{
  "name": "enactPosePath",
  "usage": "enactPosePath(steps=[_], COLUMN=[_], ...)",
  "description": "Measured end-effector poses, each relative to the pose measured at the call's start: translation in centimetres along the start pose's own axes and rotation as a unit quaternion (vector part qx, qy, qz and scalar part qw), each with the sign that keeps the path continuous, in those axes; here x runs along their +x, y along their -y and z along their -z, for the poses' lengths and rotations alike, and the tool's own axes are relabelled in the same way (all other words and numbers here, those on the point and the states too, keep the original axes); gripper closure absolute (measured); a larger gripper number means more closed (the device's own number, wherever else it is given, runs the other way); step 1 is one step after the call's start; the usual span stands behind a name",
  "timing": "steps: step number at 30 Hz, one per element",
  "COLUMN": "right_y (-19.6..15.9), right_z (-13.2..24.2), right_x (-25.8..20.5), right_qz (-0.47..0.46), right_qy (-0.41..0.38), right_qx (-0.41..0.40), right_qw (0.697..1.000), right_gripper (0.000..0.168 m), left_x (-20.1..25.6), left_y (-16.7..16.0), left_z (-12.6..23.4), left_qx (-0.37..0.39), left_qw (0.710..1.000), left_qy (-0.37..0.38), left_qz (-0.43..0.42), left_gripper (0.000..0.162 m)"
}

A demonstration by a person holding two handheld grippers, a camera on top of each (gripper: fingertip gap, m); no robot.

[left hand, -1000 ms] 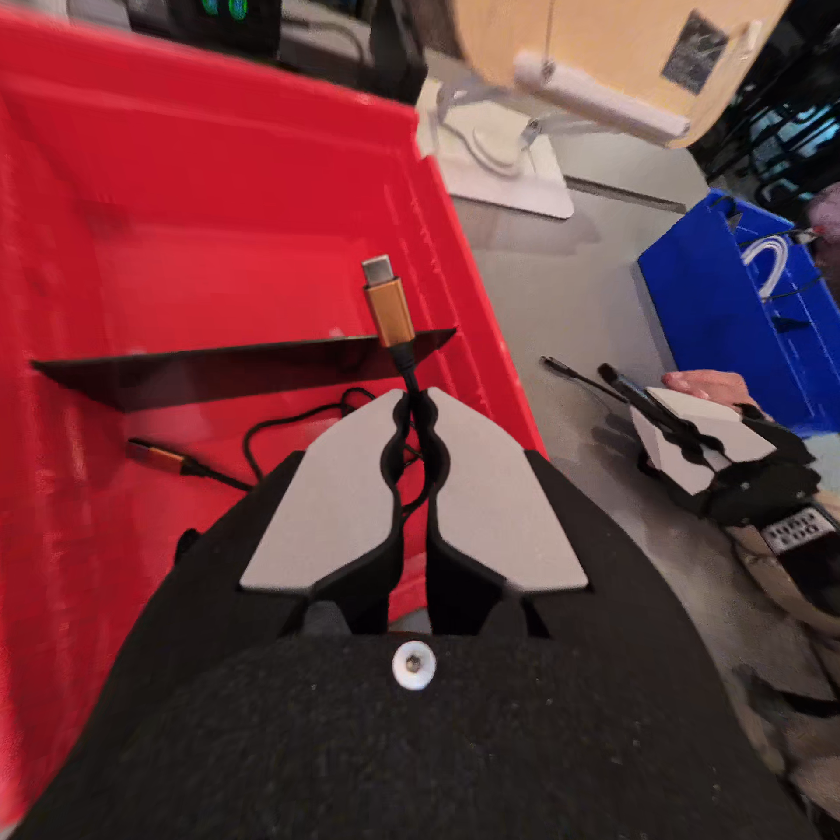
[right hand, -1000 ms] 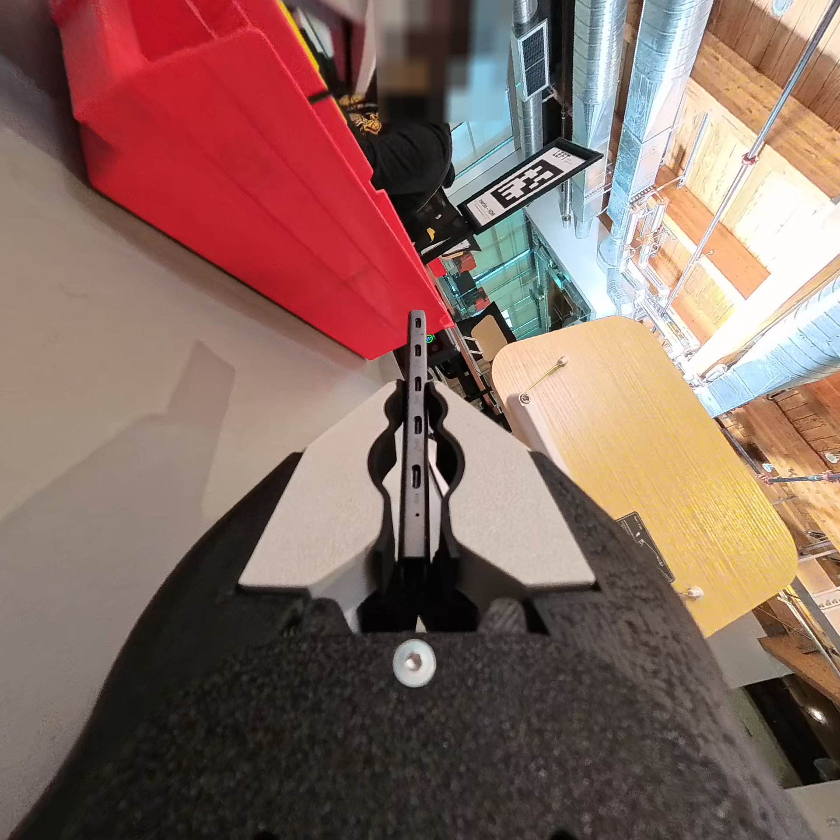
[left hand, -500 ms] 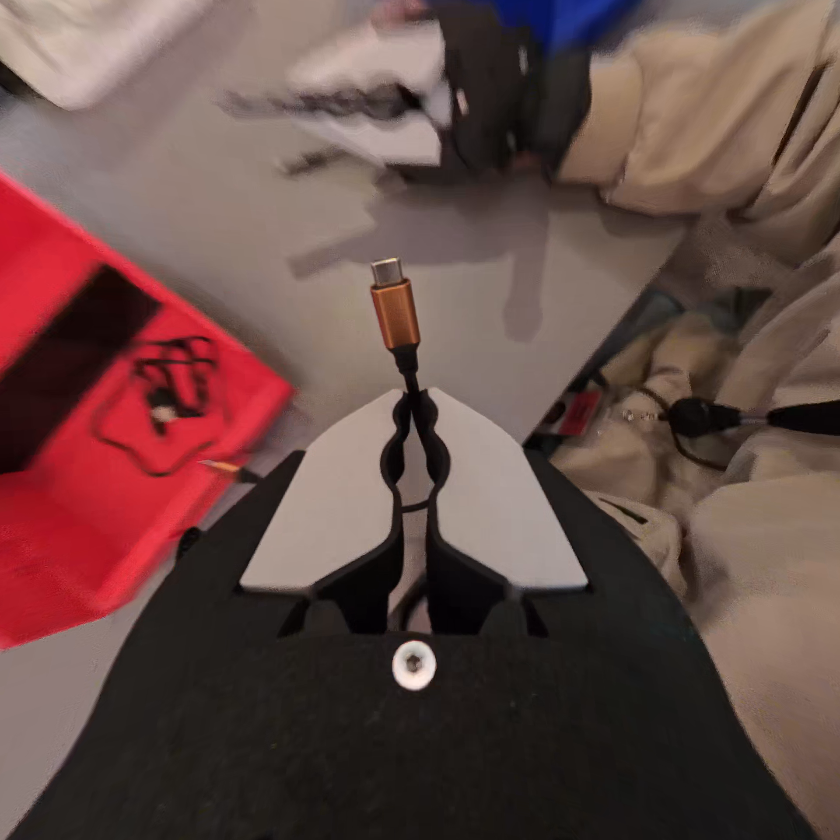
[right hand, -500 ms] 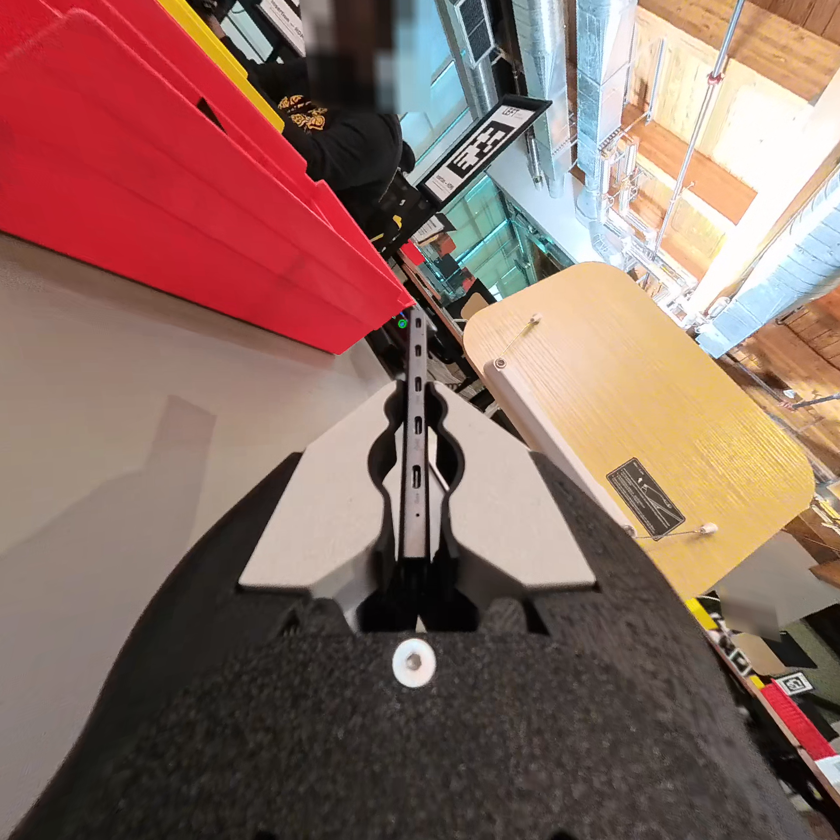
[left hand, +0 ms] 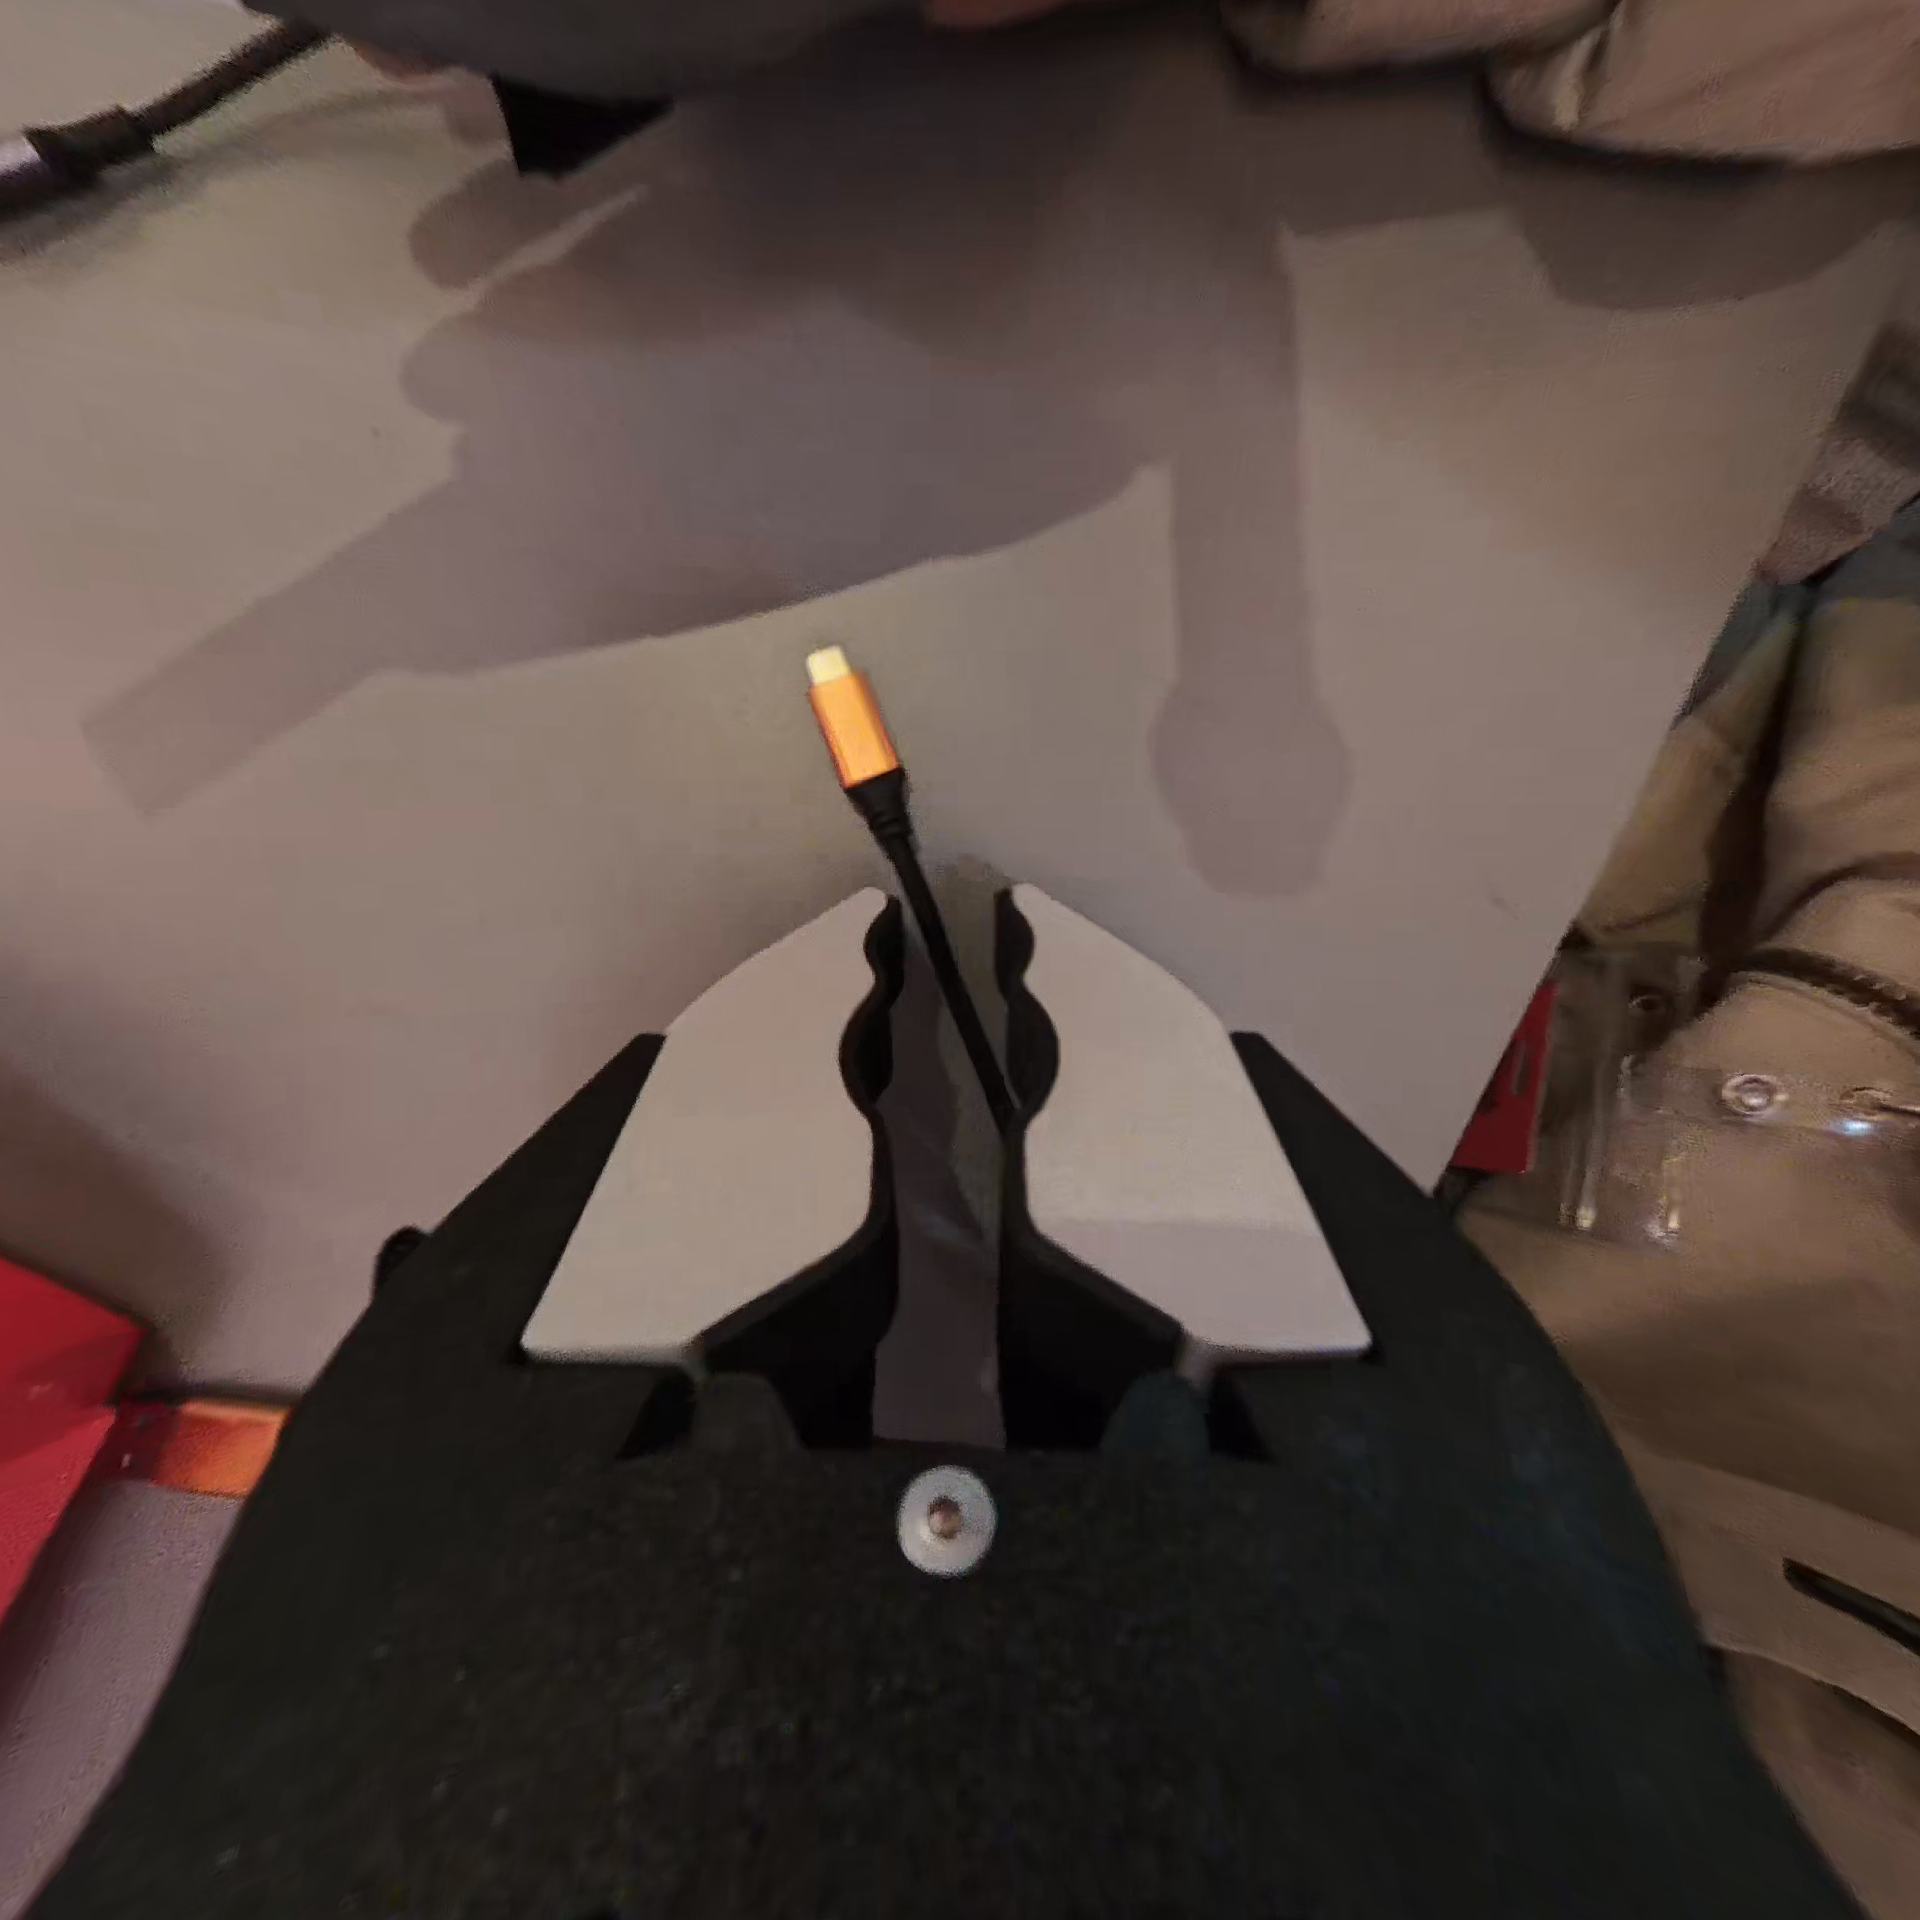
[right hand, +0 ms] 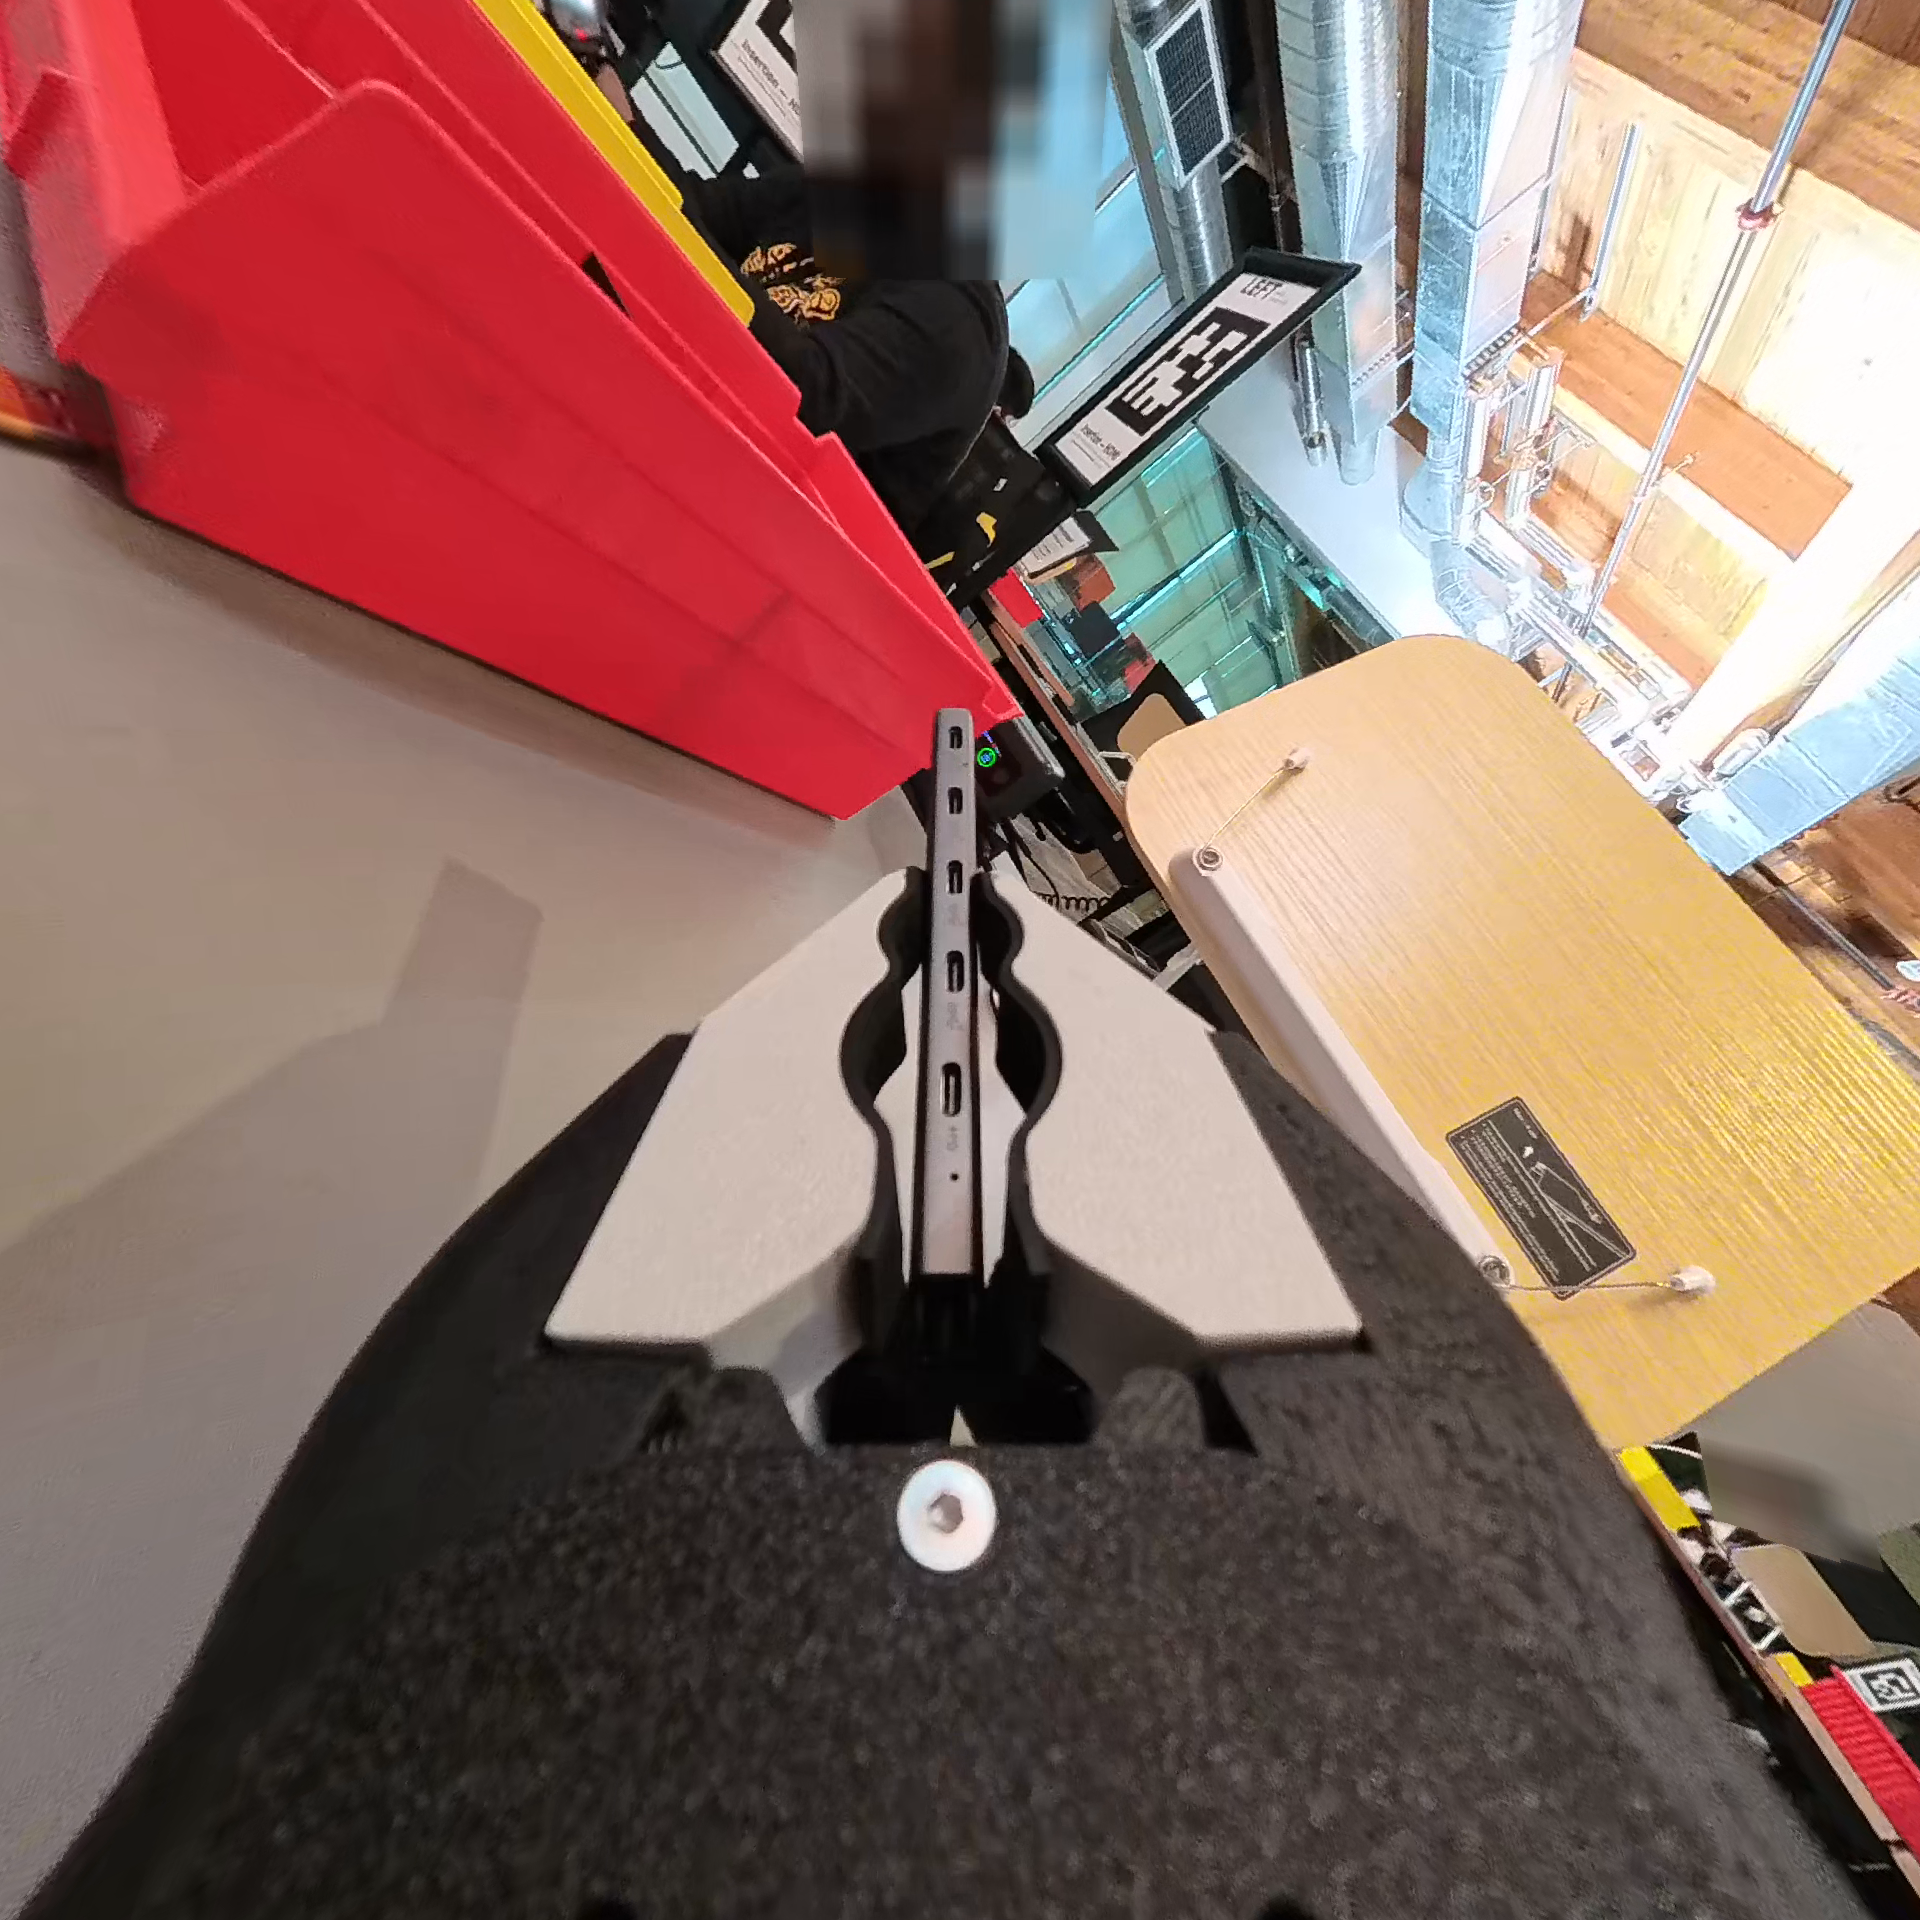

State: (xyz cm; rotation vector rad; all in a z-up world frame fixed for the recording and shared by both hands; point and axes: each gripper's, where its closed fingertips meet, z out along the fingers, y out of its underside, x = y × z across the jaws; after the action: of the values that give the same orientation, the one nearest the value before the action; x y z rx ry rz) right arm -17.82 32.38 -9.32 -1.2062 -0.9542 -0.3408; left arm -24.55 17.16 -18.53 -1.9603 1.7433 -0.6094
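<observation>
In the left wrist view my left gripper (left hand: 943, 894) hangs over the grey table (left hand: 416, 520). Its jaws stand a little apart. A black cable (left hand: 951, 977) with an orange plug (left hand: 852, 732) lies loose in the gap. It leans on the right finger (left hand: 1143, 1122) and tilts up to the left. In the right wrist view my right gripper (right hand: 951, 883) is shut on a slim grey hub (right hand: 954, 997) with several ports along its edge. The hub sticks out past the fingertips, pointing towards the end of the red bins (right hand: 468, 416).
The corner of a red bin (left hand: 52, 1434) shows at the lower left and a person's beige clothing (left hand: 1714, 1195) at the table's right edge. A dark cable (left hand: 94, 135) lies at the far left. Beyond the hub stand a wooden board (right hand: 1507, 987) and a person in black (right hand: 894, 343). There is about 20 cm between the tips of the two grippers.
The left gripper swung from the red bin out over the grey table. Its jaws have parted and the cable now tilts left. The right gripper still holds the hub, slightly turned.
</observation>
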Motion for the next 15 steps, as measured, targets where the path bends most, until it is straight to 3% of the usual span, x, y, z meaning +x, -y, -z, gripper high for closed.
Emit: enactPosePath(steps=[2,5,7,10,15], right_y=[0.0,0.1,0.1,0.2,0.2], right_z=[0.0,-0.1,-0.1,-0.1,-0.1], right_x=[-0.2,-0.5,-0.6,-0.7,-0.8], right_qz=[0.004,0.006,0.01,0.014,0.015], right_qy=[0.002,0.006,0.007,0.008,0.01], right_qx=[0.0,0.001,0.002,0.002,0.002], right_qw=[1.0,1.0,1.0,1.0,1.0], right_gripper=[0.16,0.16,0.16,0.16,0.16], left_x=[0.3,-0.8,-2.0,-1.7,-1.0], left_y=[0.4,1.2,1.4,1.0,0.1], left_z=[0.5,0.9,0.7,-0.4,-1.1], left_qx=[0.038,0.095,0.1,0.081,0.057], left_qw=[0.999,0.995,0.992,0.995,0.997], left_qy=[-0.007,0.04,0.078,0.06,0.058], left_qz=[0.003,-0.015,-0.019,0.013,0.016], left_gripper=[0.134,0.132,0.13,0.13,0.155])
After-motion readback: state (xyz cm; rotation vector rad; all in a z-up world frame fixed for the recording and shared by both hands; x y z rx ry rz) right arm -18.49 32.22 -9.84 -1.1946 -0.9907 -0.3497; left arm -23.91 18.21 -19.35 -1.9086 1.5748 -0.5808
